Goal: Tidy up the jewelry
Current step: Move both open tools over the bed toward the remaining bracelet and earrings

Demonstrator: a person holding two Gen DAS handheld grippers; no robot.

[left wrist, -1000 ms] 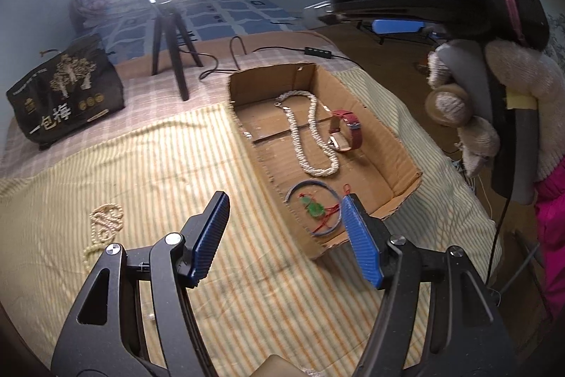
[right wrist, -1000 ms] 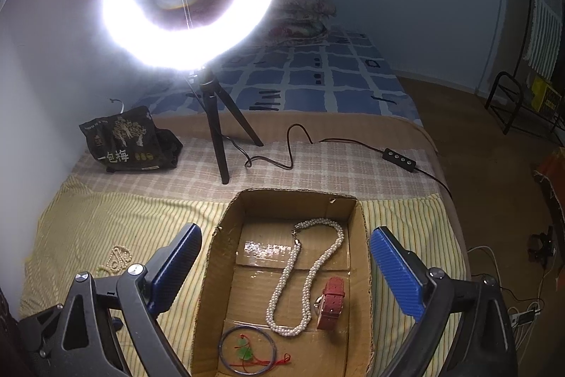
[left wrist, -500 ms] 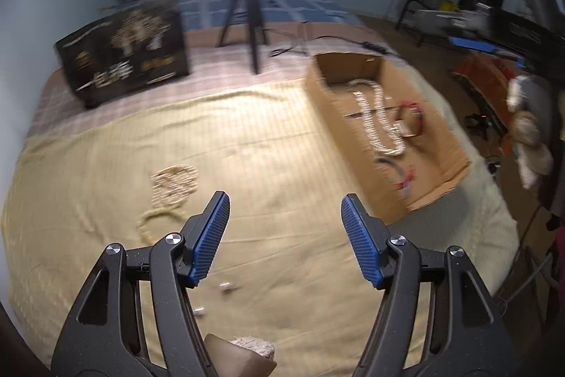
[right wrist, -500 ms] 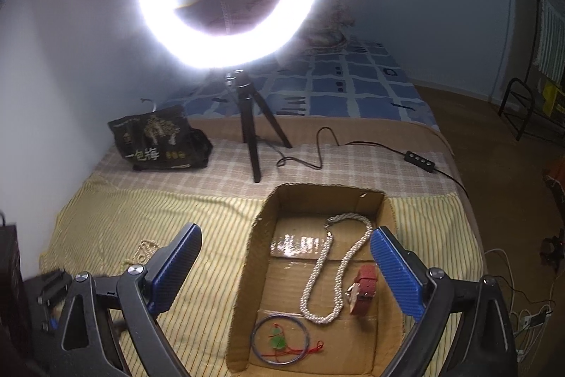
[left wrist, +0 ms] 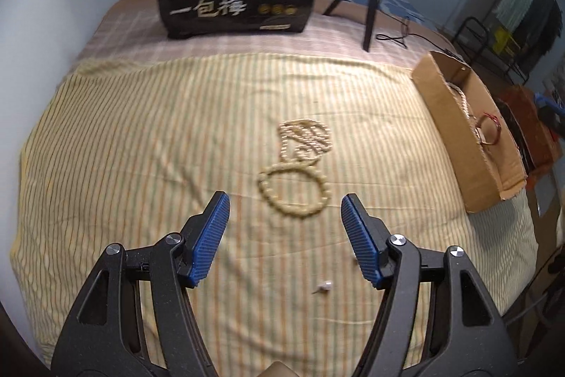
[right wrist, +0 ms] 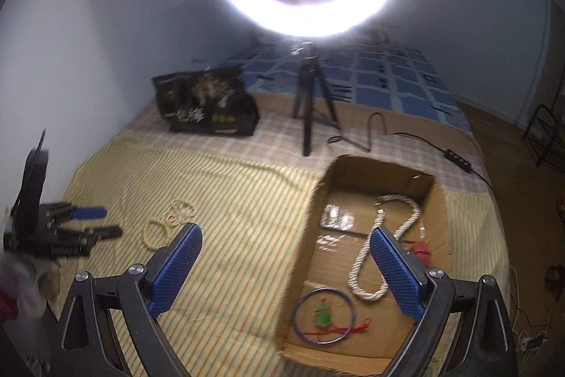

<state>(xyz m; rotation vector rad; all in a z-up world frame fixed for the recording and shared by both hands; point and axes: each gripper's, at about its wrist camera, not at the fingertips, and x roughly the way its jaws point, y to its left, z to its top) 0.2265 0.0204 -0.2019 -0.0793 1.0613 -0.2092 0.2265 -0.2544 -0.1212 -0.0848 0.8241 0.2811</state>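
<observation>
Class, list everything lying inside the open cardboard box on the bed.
Inside the cardboard box: a white beaded necklace, a red-strapped watch partly hidden by the right gripper's finger, a blue bangle around a green charm with red cord, and shiny tape.

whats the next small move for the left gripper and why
Probably ease the left gripper forward and down onto the bead bracelet. Its jaws are open and empty, and the bracelet lies loose on the striped cloth just beyond the fingertips, beside a pile of pearl strands, while the cardboard box already holds other pieces.
</observation>
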